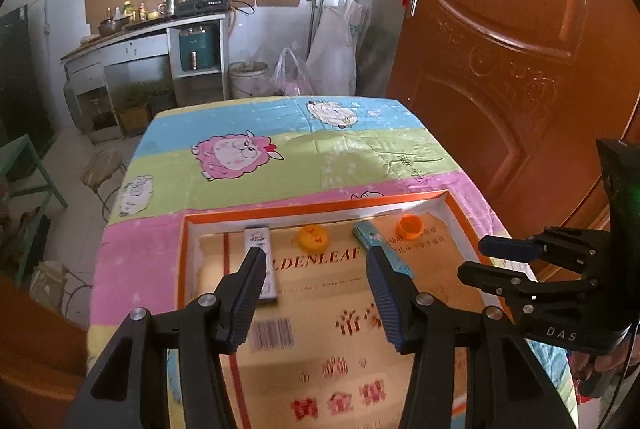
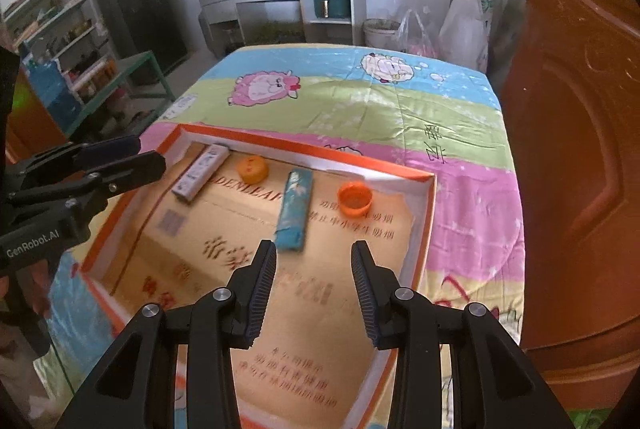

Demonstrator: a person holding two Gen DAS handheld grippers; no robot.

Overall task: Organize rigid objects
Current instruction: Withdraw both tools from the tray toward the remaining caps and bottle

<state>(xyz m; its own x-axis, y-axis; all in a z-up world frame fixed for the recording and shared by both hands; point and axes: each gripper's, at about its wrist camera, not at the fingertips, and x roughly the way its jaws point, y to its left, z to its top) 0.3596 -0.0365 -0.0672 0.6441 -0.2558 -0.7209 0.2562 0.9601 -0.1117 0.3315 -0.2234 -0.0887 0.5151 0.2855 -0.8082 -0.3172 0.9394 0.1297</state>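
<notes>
A shallow orange-rimmed box (image 1: 320, 208) (image 2: 304, 148) lies on the table. Along its far side lie a white-grey pack (image 1: 262, 271) (image 2: 202, 171), a yellow cap (image 1: 313, 237) (image 2: 252, 168), a blue pack (image 1: 386, 251) (image 2: 295, 211) and an orange cap, open side up (image 1: 409, 225) (image 2: 354, 199). My left gripper (image 1: 316, 261) is open and empty above the box, between the two packs. My right gripper (image 2: 314, 255) is open and empty, just short of the blue pack's near end. Each gripper shows in the other's view (image 1: 496, 261) (image 2: 132, 155).
The table wears a striped cartoon-sheep cloth (image 1: 280, 133) (image 2: 360, 97). A brown wooden door (image 1: 520, 49) (image 2: 580, 109) stands close on the right. A green frame stand (image 2: 136, 73), shelves, a counter and bags stand beyond the table.
</notes>
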